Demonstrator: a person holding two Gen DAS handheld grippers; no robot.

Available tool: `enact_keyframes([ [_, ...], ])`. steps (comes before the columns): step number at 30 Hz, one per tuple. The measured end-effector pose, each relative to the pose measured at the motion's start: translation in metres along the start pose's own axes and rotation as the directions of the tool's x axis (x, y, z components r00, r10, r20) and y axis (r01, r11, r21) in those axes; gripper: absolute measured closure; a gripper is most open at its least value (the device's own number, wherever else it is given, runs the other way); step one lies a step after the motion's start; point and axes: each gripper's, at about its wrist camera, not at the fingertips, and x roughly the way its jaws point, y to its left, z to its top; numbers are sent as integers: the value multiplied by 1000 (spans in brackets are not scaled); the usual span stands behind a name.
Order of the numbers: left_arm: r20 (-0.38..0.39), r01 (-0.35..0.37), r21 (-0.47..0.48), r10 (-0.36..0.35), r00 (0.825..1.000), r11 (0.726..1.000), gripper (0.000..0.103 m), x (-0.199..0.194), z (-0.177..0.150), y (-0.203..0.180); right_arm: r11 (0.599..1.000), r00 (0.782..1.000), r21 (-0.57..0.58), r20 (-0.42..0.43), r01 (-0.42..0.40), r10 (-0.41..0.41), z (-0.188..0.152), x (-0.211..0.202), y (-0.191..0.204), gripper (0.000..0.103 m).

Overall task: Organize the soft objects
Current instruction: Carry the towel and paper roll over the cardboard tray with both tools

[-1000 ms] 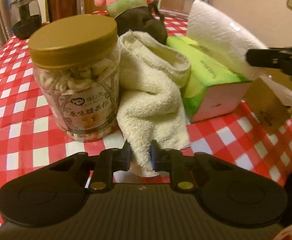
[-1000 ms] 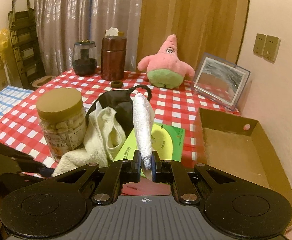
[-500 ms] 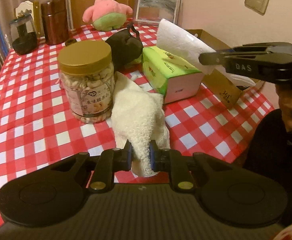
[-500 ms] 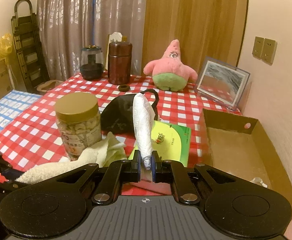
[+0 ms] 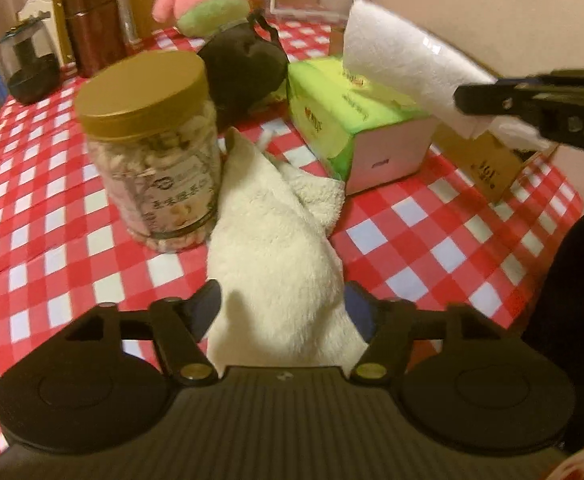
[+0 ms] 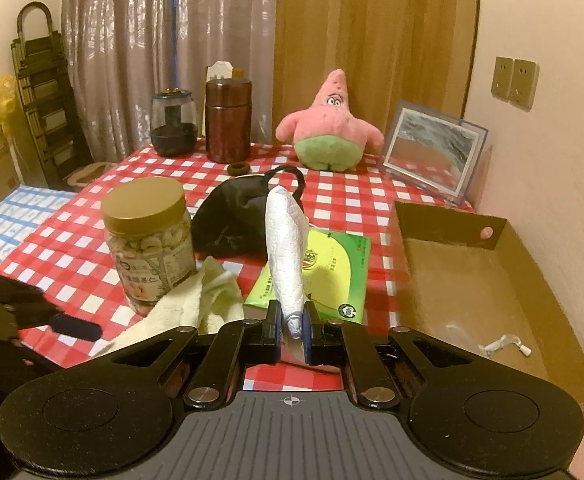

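Observation:
A cream towel lies crumpled on the red checked tablecloth, between a nut jar and a green tissue pack. My left gripper is opening. The towel's near end still sits between its spread fingers, but they no longer pinch it. My right gripper is shut on a white tissue that is drawn up out of the green pack. In the left wrist view the right gripper reaches in from the right, holding that tissue.
An open cardboard box sits at the right by the wall. A black fabric pouch lies behind the jar. At the back stand a pink star plush, a picture frame, a brown canister and a dark glass jar.
The left gripper's jaws have spread apart and let go of the towel, which it had dragged toward the table's near edge. The right gripper keeps its hold on the tissue.

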Motion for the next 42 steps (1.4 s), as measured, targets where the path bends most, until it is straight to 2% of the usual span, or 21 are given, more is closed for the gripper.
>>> enact_keyframes([
  [4, -48, -20, 38, 21, 999, 999, 37, 27, 6, -1, 1000, 1000, 5, -8, 0, 0, -2, 5, -3, 93],
  [5, -57, -18, 39, 20, 998, 999, 45, 31, 7, 0, 1000, 1000, 6, -9, 0, 0, -2, 6, -3, 93],
  [6, -67, -13, 43, 16, 998, 999, 63, 35, 7, 2, 1000, 1000, 8, -11, 2, -2, -2, 7, -4, 93],
  [8, -70, 6, 45, -3, 998, 999, 81, 34, 9, 3, 1000, 1000, 16, -9, 6, -6, -3, 8, -5, 93],
  [9, -60, 11, 41, -9, 998, 999, 84, 30, 11, 3, 1000, 1000, 19, -6, 9, -9, -3, 7, -6, 93],
  [13, 10, 55, 30, -56, 998, 998, 86, -1, 22, 7, 999, 1000, 33, 7, 20, -20, -1, 4, -11, 93],
  [16, 76, 59, 45, -62, 995, 997, 86, -28, 37, 8, 999, 1000, 43, 17, 25, -26, 3, 0, -13, 93],
  [22, 192, 71, 63, -82, 978, 995, 86, -79, 73, 10, 997, 998, 78, 52, 24, -28, 15, -18, -21, 93],
  [28, 260, 53, 74, -71, 963, 996, 86, -108, 102, 6, 993, 995, 110, 85, 34, -43, 26, -37, -33, 93],
  [34, 275, 77, 95, -101, 956, 992, 86, -109, 118, -25, 984, 991, 154, 85, 85, -99, 21, -54, -59, 93],
  [42, 270, 177, 127, -206, 941, 976, 86, -69, 148, -99, 953, 976, 222, 23, 208, -218, 5, -63, -128, 93],
])
